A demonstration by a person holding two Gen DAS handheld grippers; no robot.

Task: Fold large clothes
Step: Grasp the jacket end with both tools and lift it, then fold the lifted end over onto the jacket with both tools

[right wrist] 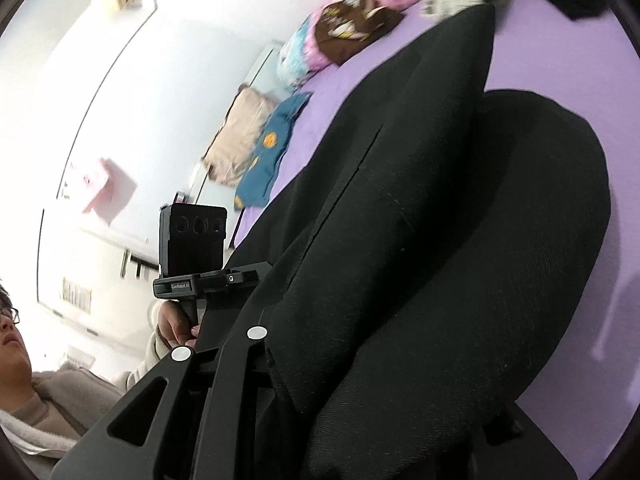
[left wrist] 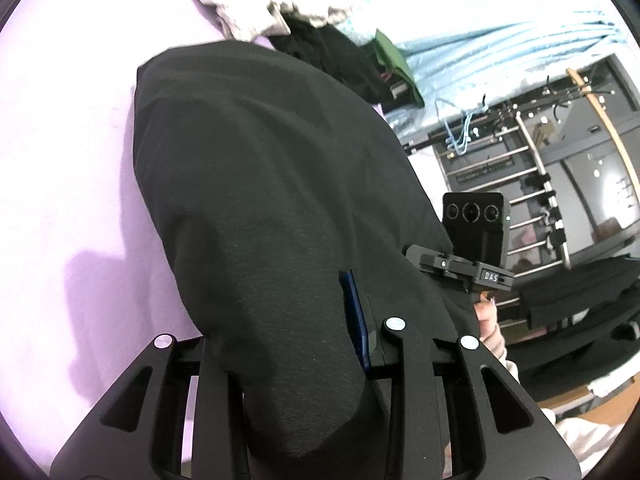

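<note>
Both grippers hold up one dark garment over the purple bed.

We see the left gripper (left wrist: 288,360) pinching a thick bunch of the black garment (left wrist: 260,184), cloth swelling out between its narrowly parted jaws; the right gripper (right wrist: 320,360) is pressed nearly together on another edge of the same garment, a seam line running up from its grip. The cloth hangs from both holds and trails down onto the purple sheet (left wrist: 60,160), near the clothes pile (left wrist: 272,4) at the far end. We judge it a soft, fairly thick knit, limp rather than stiff, heavy enough to sag between the grips and not slippery. We would take it at hems or corners, where layers are fewest, since the bunched fold in the left jaws could slide loose.
</note>
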